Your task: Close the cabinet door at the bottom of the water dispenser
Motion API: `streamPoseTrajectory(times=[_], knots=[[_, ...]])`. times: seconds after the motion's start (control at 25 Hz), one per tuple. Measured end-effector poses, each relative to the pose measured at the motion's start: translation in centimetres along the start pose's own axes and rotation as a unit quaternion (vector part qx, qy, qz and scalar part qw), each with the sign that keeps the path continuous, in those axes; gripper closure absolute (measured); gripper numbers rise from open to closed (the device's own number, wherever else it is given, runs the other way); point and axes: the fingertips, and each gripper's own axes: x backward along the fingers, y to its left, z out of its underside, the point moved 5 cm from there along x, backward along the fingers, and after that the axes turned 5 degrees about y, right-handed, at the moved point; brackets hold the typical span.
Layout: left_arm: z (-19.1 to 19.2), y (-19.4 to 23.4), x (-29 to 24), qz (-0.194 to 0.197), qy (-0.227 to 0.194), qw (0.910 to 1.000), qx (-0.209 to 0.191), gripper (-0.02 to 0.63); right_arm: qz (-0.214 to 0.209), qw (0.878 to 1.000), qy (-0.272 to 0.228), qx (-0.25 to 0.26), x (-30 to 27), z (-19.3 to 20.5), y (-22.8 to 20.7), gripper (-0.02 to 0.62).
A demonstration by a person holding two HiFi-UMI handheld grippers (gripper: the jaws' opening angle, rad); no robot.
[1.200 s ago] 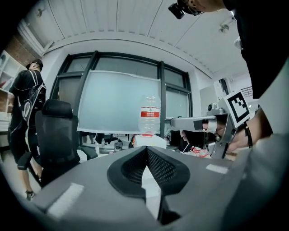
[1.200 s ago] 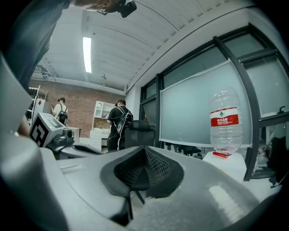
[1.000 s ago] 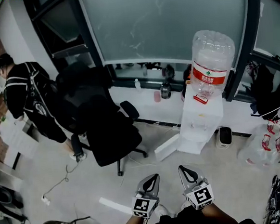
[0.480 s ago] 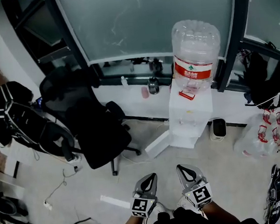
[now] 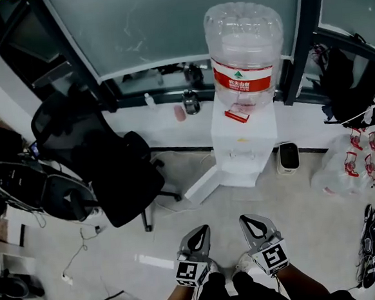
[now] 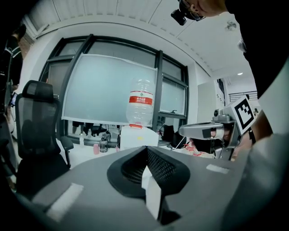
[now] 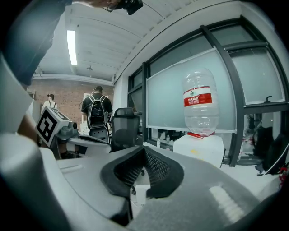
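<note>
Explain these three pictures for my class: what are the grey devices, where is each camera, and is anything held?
No robot here: a person holds a grey two-jaw gripper in each hand. The head view looks down from the person's head at the left gripper and right gripper, above a pale floor. The other two pictures come from cameras riding on each gripper, looking along its jaws. Both pairs of jaws are together, holding nothing. Ahead stands a white water dispenser topped by a clear plastic bottle with a red label; its white bottom cabinet door stands open. A black office chair stands to its left.
</note>
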Motion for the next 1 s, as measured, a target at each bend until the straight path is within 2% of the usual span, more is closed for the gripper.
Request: streamPoseTrajectory(times=[0.16, 0.32, 0.48, 0.64, 0.8, 0.88, 1.0], knots=[[0.9, 1.7, -2.2, 0.008, -0.003, 1.0000, -0.004, 0.588, 0.023, 1.000, 0.002, -0.021, -1.4, 1.6, -1.1, 0.592], [2.7, 3.7, -3.7, 0.007, -0.005, 1.0000, 0.004, 0.588, 0.034, 0.999, -0.001, -0.011, -2.7, 1.5, -1.4, 0.592], [4.6, 5.0, -5.8, 0.016, -0.007, 0.9998, 0.000, 0.588, 0.041, 0.999, -0.031, -0.005, -4.5, 3.6, -2.4, 0.592], [9.0, 6.7, -8.7, 0.021, -0.004, 0.9998, -0.001, 0.588, 0.054, 0.997, -0.030, -0.035, -7.1, 9.0, -3.4, 0.592], [15.0, 8.6, -12.1, 0.022, -0.020, 0.9995, 0.005, 0.588, 0.063, 0.996, -0.044, -0.037, -9.9, 14.9, -4.0, 0.592], [18.1, 9.6, -13.9, 0.013, -0.021, 0.9997, 0.009, 0.588, 0.067, 0.996, -0.051, -0.033, -11.5, 18.3, -4.2, 0.591], [23.1, 10.6, -16.5, 0.006, -0.024, 0.9995, 0.021, 0.588, 0.073, 0.996, -0.036, -0.038, -13.9, 24.5, -4.7, 0.592]])
